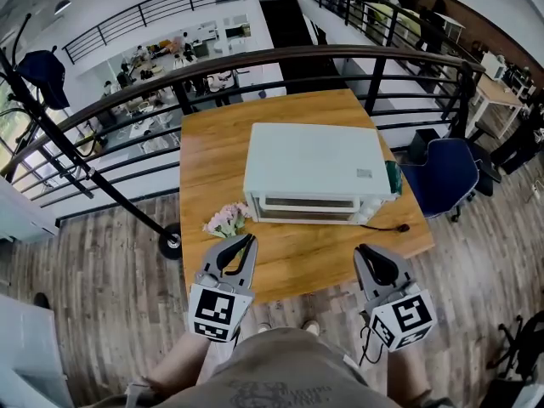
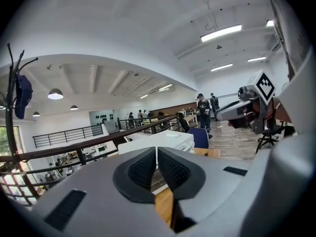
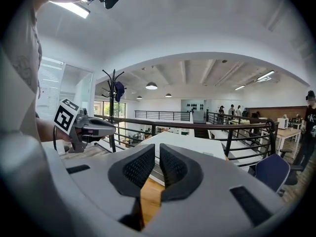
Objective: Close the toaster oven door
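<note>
Hovering at the near edge of the table (image 1: 212, 143), my left gripper (image 1: 246, 241) and right gripper (image 1: 365, 252) have jaws together, empty. The toaster oven (image 1: 314, 168), farther off mid-table, looks already shut, so I judge no grip is needed.

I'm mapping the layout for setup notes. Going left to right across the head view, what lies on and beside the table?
Dark blue garment on the coat stand → pink flowers → white toaster oven → blue office chair

Office mezzanine, black railing (image 1: 255, 57), desks (image 1: 157, 49) below, blue chair (image 1: 446, 177)
</note>
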The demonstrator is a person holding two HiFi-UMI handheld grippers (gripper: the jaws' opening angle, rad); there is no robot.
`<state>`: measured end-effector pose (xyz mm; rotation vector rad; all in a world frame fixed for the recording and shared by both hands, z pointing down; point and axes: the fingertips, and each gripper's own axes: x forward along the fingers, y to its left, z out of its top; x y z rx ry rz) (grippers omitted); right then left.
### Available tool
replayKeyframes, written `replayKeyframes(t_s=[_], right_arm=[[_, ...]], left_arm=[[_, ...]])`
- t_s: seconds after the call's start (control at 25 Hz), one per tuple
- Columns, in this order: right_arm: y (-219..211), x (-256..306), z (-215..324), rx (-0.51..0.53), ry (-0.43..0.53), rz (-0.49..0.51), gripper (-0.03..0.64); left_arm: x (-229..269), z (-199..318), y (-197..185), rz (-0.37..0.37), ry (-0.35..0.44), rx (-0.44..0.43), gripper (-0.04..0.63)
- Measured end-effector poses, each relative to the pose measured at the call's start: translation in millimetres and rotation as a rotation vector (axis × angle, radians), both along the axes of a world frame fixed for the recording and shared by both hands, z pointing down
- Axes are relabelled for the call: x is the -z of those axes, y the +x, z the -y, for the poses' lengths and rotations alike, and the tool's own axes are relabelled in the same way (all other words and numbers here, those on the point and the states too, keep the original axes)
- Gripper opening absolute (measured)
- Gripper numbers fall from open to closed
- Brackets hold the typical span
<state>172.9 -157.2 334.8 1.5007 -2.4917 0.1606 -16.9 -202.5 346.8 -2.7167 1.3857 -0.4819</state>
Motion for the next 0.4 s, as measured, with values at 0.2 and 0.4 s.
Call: replayKeyframes(t_s=[0.2, 0.4], right_arm=[[0.6, 2.9, 1.5, -0.001, 0.003, -0.004, 0.051], [8.7, -0.5, 0.6, 0.000, 0.001, -0.002, 0.051]], left_arm=[[2.1, 1.1, 2.5, 0.002, 0.003, -0.009, 0.026], [-0.8, 1.3, 11.7, 0.004, -0.002, -0.013, 0.026]])
